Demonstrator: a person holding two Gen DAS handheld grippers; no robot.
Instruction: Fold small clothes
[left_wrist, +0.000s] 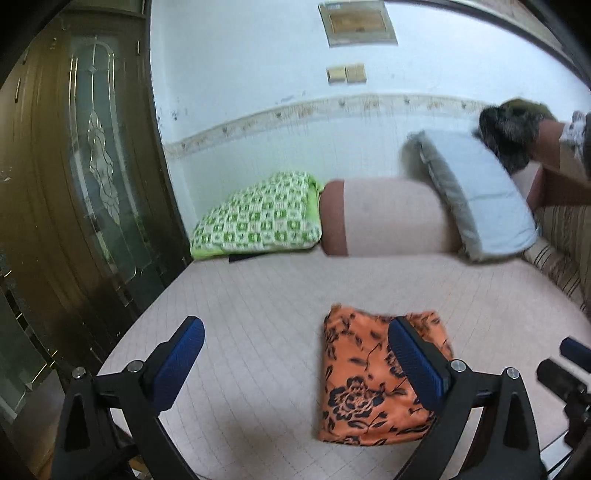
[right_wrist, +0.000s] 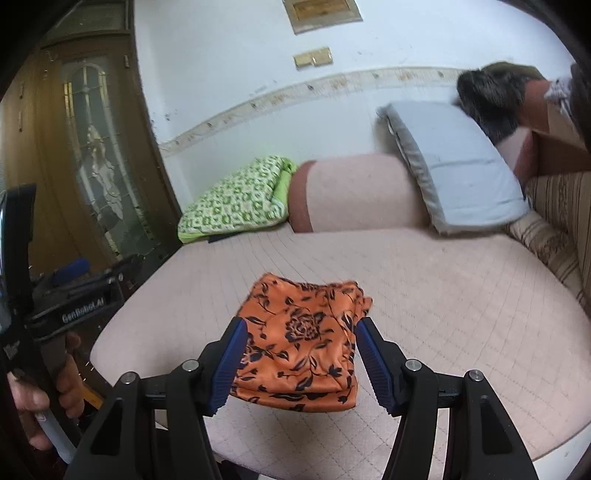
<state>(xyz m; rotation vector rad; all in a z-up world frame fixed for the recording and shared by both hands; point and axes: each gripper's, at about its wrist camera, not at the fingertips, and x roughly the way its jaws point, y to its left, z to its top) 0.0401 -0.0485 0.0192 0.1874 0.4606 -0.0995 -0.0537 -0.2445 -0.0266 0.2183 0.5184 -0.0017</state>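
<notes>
An orange cloth with a black flower print (left_wrist: 369, 384) lies folded into a small rectangle on the pink quilted bed (left_wrist: 258, 314). My left gripper (left_wrist: 295, 362) is open and empty, held above the bed to the left of the cloth; its right finger overlaps the cloth in view. In the right wrist view the cloth (right_wrist: 303, 339) lies straight ahead between the fingers of my right gripper (right_wrist: 299, 362), which is open and holds nothing. The left gripper's body (right_wrist: 74, 306) and the hand holding it show at the left edge.
A green patterned pillow (left_wrist: 258, 214), a pink bolster (left_wrist: 388, 218) and a grey-blue pillow (left_wrist: 476, 192) lie along the white wall at the head. A dark wooden door with glass (left_wrist: 92, 166) stands left. A striped blanket (left_wrist: 561, 243) lies right.
</notes>
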